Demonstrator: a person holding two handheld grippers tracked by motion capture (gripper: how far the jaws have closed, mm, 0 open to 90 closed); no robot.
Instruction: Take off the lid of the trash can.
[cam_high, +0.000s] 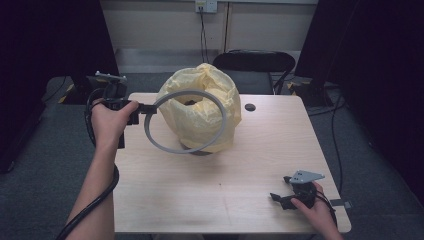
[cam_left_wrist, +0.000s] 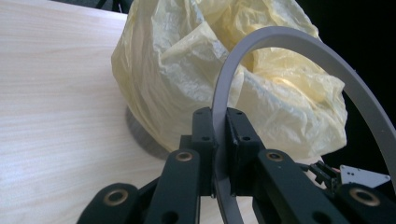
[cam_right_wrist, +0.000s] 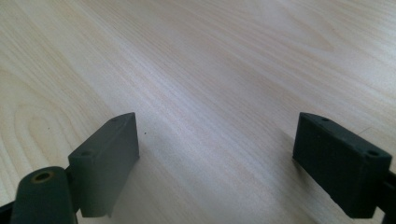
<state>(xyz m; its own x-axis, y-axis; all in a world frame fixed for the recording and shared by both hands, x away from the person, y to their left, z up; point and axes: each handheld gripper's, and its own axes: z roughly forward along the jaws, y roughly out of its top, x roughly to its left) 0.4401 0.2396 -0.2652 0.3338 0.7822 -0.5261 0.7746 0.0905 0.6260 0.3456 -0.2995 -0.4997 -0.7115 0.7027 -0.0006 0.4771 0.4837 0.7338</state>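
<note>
Between the left gripper's (cam_high: 141, 111) fingers (cam_left_wrist: 240, 140) sits the grey ring (cam_high: 186, 121), pinched at its left edge and held up off the tabletop (cam_high: 210, 192), tilted. It stretches rightward from the fingers and its hoop frames the near side and mouth of the yellow bag (cam_high: 202, 102), which lines a round bin at the far middle of the tabletop. One ring, one bag. The right gripper (cam_high: 284, 198) rests at the near right corner, well apart, fingers (cam_right_wrist: 109, 158) wide over bare wood. The left hand (cam_high: 111, 122) is plainly nearer, so seating the ring likely falls to it.
</note>
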